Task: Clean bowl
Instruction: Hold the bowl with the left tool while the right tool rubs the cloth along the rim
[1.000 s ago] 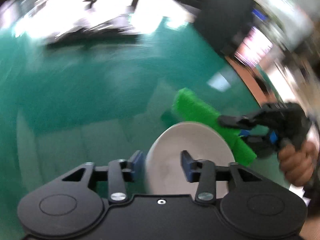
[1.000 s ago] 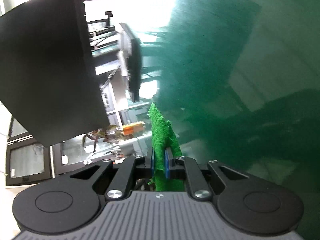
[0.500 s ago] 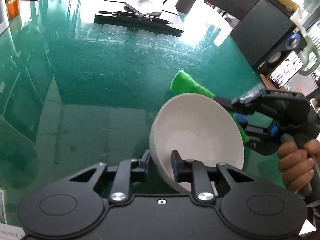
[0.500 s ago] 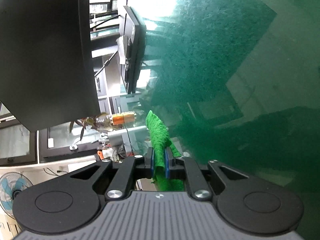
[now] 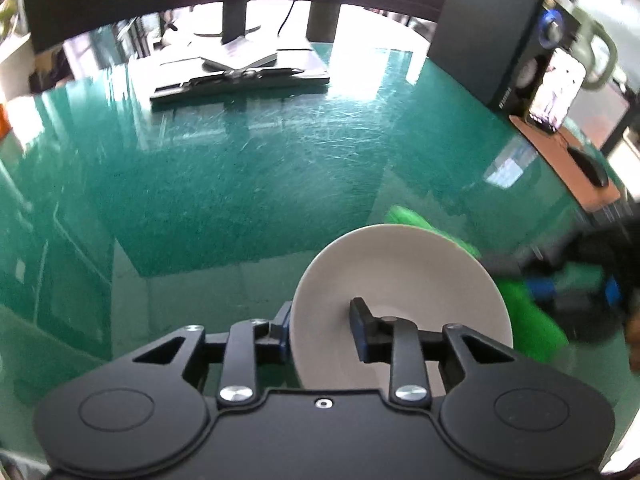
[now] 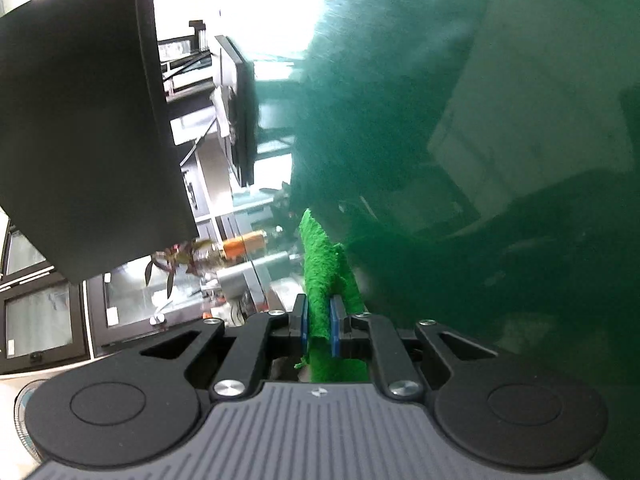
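A white bowl (image 5: 400, 280) sits low and centre in the left wrist view, its inside facing the camera. My left gripper (image 5: 320, 316) straddles its near rim, one finger outside and one inside. The jaws are opening and the gap is wider than the rim, so the pads do not pinch it. Right of the bowl, a green cloth (image 5: 528, 316) lies partly behind it, held by my blurred right gripper (image 5: 580, 292). In the right wrist view the right gripper (image 6: 318, 312) is shut on the green cloth (image 6: 320, 264), which sticks out past the fingertips over the green table.
The green glass table (image 5: 240, 180) stretches ahead. At the back lie a dark keyboard and flat items (image 5: 240, 76). A black speaker (image 5: 492, 32), a lit phone (image 5: 556, 88) and a mouse (image 5: 592, 166) on a brown pad stand at the right. A black box (image 6: 80, 120) fills the right wrist view's left.
The left jaws closed onto the bowl's rim and tipped the bowl up, and now stand wider apart with the bowl lying flatter. The cloth and right gripper have slid lower right of the bowl.
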Action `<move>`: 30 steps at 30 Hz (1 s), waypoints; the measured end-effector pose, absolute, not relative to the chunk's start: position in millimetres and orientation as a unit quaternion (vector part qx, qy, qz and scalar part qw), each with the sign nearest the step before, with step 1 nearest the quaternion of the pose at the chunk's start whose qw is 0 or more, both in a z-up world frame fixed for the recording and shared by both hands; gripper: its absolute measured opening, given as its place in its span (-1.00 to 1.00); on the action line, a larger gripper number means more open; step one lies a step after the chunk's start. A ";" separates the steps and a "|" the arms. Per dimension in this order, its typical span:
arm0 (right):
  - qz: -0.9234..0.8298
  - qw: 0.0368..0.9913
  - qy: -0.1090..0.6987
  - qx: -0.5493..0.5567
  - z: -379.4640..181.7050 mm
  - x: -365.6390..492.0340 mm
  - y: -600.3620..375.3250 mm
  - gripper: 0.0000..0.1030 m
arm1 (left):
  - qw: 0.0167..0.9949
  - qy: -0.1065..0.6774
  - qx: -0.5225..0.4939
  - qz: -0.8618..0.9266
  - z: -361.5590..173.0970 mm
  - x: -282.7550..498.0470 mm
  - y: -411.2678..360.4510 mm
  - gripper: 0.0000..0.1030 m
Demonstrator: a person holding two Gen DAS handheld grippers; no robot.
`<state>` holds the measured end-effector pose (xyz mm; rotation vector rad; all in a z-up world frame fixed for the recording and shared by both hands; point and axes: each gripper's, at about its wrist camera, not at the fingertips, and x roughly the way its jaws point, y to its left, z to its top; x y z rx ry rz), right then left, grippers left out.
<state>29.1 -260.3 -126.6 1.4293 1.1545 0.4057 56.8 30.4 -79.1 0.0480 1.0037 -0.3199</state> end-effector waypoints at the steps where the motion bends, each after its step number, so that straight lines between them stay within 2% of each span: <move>1: 0.179 0.593 0.495 0.610 -125.9 41.0 -255.7 -0.76 | 0.865 0.477 0.025 -0.154 -79.1 56.3 30.1 -0.42; 7: 0.199 0.606 0.497 0.588 -117.0 74.5 -230.1 -0.76 | 0.870 0.467 0.032 -0.153 -78.4 50.6 28.2 -0.41; 16: 0.145 0.611 0.510 0.588 -104.1 14.7 -263.7 -0.76 | 0.878 0.451 0.035 -0.158 -79.8 46.0 28.9 -0.39; 30: 0.166 0.599 0.456 0.637 -109.8 27.9 -257.1 -0.76 | 0.877 0.448 0.076 -0.153 -76.0 45.9 19.8 -0.31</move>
